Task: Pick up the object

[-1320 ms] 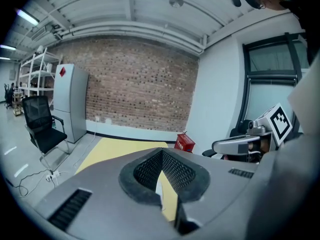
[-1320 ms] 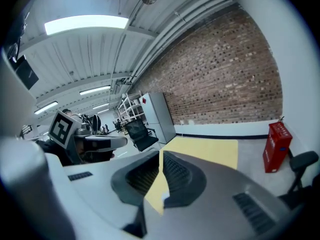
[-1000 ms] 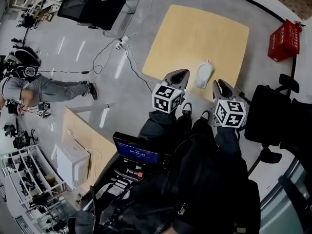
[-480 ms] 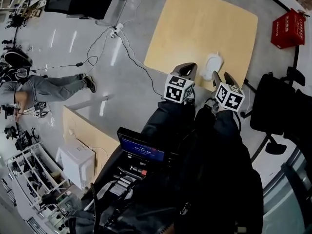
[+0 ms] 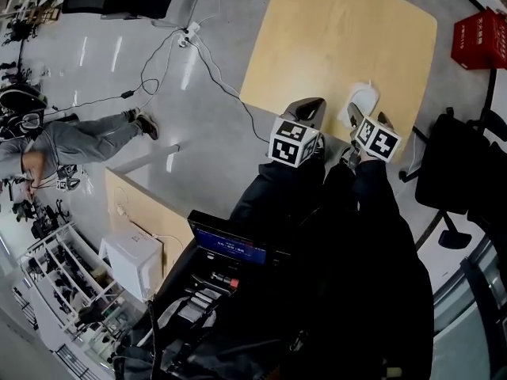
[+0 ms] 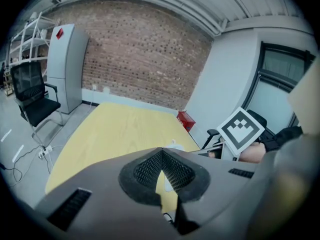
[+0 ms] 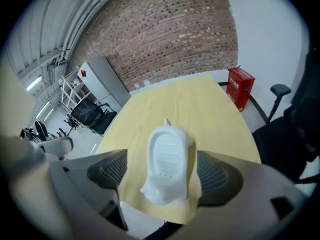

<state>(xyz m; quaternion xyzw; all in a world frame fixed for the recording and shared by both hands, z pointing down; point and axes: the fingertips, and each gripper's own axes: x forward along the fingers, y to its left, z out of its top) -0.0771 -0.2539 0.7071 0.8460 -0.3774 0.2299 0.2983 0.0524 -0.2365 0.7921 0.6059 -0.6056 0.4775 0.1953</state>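
A white moulded plastic object [image 5: 364, 100] lies near the front edge of the yellow table [image 5: 333, 38]. In the right gripper view the object [image 7: 167, 161] sits between the two jaws. My right gripper [image 7: 162, 176] is opening, and its pads [image 7: 107, 170] stand off the object's sides. In the head view the right gripper [image 5: 356, 115] reaches the object's near end. My left gripper [image 5: 311, 109] hovers over the table edge just left of it. The left gripper [image 6: 161, 170] is shut, its pads meeting with nothing between them.
A red box [image 5: 479, 39] stands on the floor beyond the table's right corner. A black office chair [image 5: 455, 172] is close on the right. Cables [image 5: 198, 54] run across the floor at left, where a person [image 5: 71, 145] sits. A dark screen [image 5: 230, 248] is below.
Both grippers have moved forward over the table's front edge. The right gripper has closed in on the white object and its jaws have spread.
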